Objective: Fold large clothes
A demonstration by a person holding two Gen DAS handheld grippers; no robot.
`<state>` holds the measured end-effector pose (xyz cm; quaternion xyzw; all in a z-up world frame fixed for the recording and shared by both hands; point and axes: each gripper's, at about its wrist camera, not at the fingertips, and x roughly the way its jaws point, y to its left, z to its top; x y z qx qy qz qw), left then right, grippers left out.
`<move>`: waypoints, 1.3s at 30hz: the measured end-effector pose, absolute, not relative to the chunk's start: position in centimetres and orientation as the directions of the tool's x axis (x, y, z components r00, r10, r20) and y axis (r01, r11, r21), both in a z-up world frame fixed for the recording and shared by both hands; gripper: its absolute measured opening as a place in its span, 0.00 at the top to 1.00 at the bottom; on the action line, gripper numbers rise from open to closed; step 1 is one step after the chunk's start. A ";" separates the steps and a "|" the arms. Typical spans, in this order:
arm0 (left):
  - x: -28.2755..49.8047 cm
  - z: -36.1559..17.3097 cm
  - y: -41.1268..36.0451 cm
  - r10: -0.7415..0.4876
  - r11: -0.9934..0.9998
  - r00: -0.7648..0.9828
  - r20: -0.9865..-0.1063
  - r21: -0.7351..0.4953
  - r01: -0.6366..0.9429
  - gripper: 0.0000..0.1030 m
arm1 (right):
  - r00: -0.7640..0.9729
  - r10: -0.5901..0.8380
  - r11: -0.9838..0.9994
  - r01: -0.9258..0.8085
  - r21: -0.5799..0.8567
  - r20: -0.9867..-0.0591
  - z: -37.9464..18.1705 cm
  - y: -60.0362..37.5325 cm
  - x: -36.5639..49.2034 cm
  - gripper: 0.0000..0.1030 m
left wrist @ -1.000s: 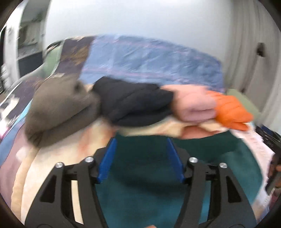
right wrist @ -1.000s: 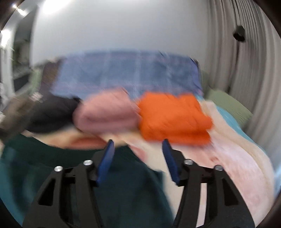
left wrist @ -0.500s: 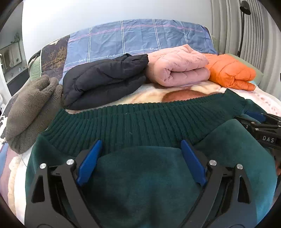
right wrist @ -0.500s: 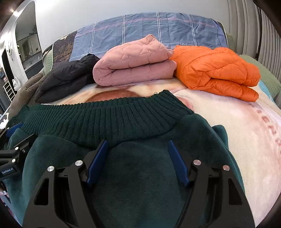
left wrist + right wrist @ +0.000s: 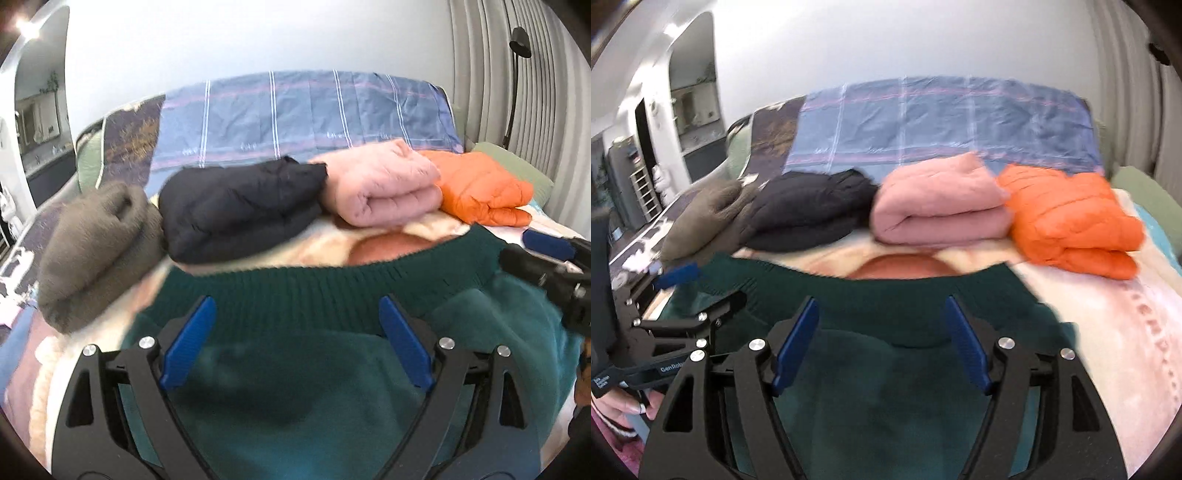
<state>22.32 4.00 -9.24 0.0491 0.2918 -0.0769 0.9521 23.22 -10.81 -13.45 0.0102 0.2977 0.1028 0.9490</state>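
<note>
The dark green sweater (image 5: 295, 387) lies directly beneath and ahead of both tools on the bed (image 5: 1108, 332); the left tool (image 5: 295, 339) and the right tool (image 5: 882, 339) stand side by side over it, each with jaws apart and clamped on nothing, having just been opening; its ribbed hem (image 5: 332, 291) runs crosswise just beyond the fingertips, equally near both; farther off sit folded jackets, black (image 5: 240, 210), pink (image 5: 380, 192) and orange (image 5: 484, 192).

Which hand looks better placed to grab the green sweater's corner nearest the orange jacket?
Right, probably. The right gripper hangs open over the sweater on the side by the orange jacket. The left gripper, also open, is on the far side.
</note>
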 end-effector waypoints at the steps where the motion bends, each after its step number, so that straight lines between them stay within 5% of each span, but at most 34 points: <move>1: 22.8 -9.9 4.3 -0.095 0.984 0.812 -0.576 0.072 0.166 0.11 | 0.780 0.190 0.980 -0.187 0.068 -0.596 -14.6 -10.3 24.1 0.30; 3: 24.0 -12.2 4.9 -0.067 0.985 0.764 -0.641 0.078 0.152 0.09 | 0.680 0.186 0.981 -0.166 0.099 -0.709 -19.1 -10.2 27.0 0.26; 6: 24.4 -13.6 5.9 -0.131 0.987 0.747 -0.651 -0.017 0.159 0.09 | 0.691 0.207 0.978 -0.172 0.121 -0.692 -19.0 -10.4 26.9 0.26; 26: 23.6 -13.5 5.8 -0.128 0.987 0.765 -0.632 -0.009 0.158 0.09 | 0.690 0.135 0.988 -0.143 0.048 -0.711 -18.5 -9.6 26.2 0.23; 32: 22.8 -13.5 6.5 -0.159 0.986 0.772 -0.616 -0.054 0.159 0.09 | 0.766 0.190 0.980 -0.186 0.071 -0.614 -15.5 -8.1 19.2 0.23; 39: 21.7 -14.0 6.6 -0.173 0.983 0.774 -0.609 -0.058 0.173 0.09 | 0.759 0.121 0.989 -0.148 0.012 -0.640 -19.6 -7.0 18.4 0.20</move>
